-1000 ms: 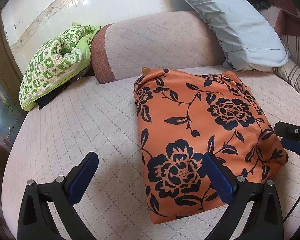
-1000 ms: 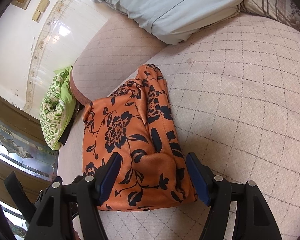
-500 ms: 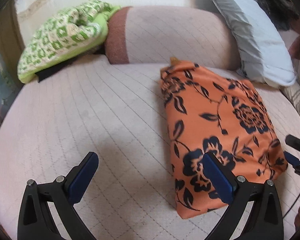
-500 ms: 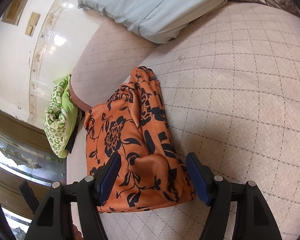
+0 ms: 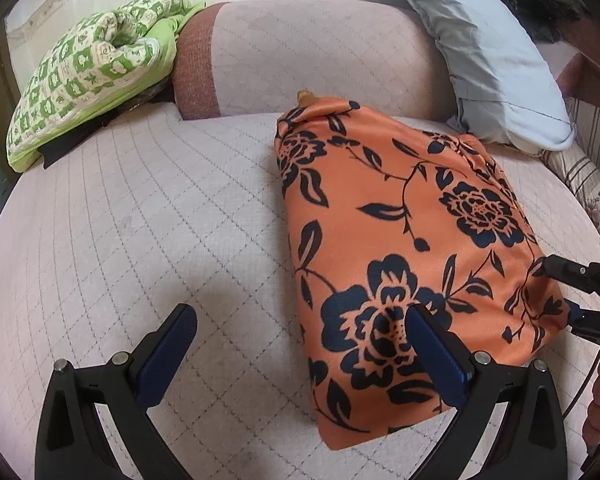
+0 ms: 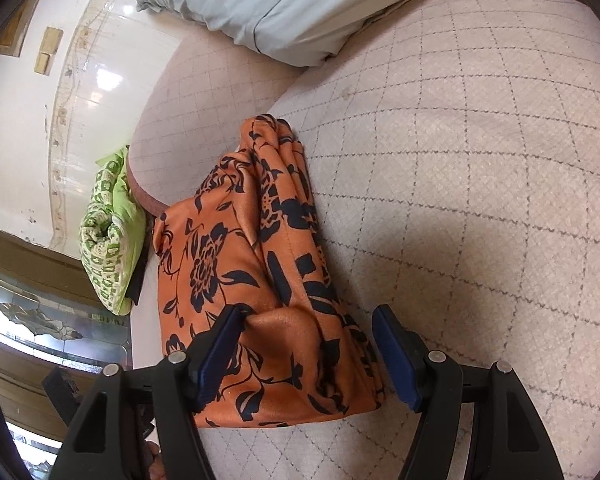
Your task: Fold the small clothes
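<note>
Home, prob bedroom or sitting rm. Evidence: big quilted pinkish mattress/cushion [image 5: 140, 220] w/ matching padded backrest [image 5: 300, 56] along its far edge. Grey pillow [image 5: 488, 64] leans on backrest's right end; green/white patterned folded blanket [image 5: 88, 80] piled at its left end. Striped floral cushion [image 5: 592, 184] just right of grey pillow. Glossy white tiled wall [image 6: 40, 120] w/ decorative border behind backrest. Dark wood furniture w/ etched glass [image 6: 32, 316] beyond the blanket.
</note>
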`<state>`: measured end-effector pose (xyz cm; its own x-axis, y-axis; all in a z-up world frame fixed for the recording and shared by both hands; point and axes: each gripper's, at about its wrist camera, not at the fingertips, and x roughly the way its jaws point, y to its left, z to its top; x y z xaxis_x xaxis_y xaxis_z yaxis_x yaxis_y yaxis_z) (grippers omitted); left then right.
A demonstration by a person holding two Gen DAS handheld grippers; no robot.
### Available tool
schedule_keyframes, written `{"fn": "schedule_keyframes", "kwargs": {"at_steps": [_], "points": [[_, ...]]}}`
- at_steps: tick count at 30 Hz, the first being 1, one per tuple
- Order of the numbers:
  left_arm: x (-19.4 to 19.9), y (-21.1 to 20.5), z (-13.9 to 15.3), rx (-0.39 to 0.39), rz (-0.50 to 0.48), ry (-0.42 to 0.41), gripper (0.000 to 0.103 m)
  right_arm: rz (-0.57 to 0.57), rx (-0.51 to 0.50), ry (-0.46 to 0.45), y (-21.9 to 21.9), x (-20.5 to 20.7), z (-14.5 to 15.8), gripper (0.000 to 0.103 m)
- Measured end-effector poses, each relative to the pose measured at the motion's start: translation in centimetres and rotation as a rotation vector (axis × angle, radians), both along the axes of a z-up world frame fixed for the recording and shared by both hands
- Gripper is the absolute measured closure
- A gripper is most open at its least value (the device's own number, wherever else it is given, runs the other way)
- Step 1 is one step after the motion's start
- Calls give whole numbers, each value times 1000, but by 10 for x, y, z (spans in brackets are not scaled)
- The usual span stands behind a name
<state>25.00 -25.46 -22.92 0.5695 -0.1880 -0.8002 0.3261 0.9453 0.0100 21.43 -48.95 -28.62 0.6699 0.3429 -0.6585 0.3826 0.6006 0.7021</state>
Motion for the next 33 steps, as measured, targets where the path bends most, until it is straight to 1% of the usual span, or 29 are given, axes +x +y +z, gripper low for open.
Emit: {"fn": "schedule_keyframes", "kwargs": {"at_steps": [10,33], "points": [[-2,-12,4,20,-25,-42,0,13,-13,7,4,5,-3,32],[-3,-29,-2,25,-42,-33,0,24,-1,11,2,5,-6,32]]}}
